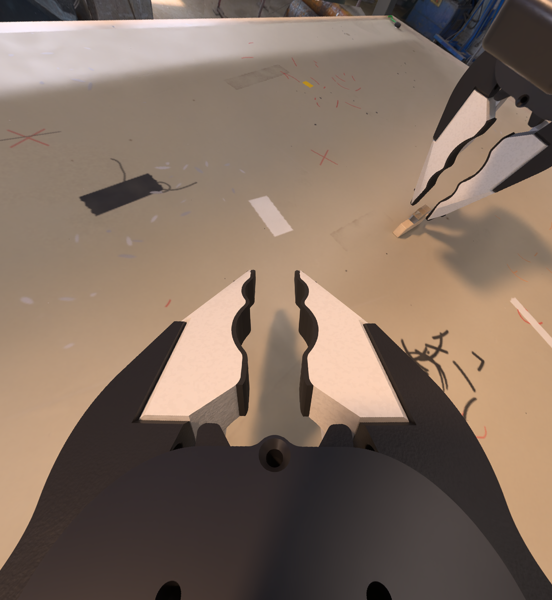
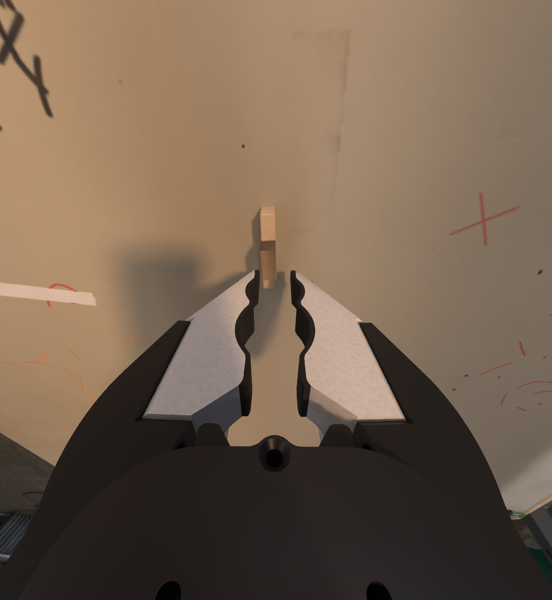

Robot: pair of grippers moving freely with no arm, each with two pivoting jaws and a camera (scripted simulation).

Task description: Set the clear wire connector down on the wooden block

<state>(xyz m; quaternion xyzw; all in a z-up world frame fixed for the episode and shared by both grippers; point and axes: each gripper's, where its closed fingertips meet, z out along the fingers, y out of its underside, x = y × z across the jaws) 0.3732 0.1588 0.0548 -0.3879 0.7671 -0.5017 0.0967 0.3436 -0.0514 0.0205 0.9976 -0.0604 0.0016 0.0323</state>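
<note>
A small pale wooden block lies on the tan table at the right of the left wrist view. The clear wire connector rests on top of it, faint and see-through. My right gripper hangs over them, open, its tips just above and either side of the connector. In the right wrist view the block lies lengthwise ahead, with the connector as a darker band across it. The right gripper is open, and the block's near end sits by its left fingertip. My left gripper is open and empty, well left of the block.
A black tape patch and a white tape strip lie flat on the table to the left. Another white strip lies left of the right gripper. The table edge runs close behind the right gripper.
</note>
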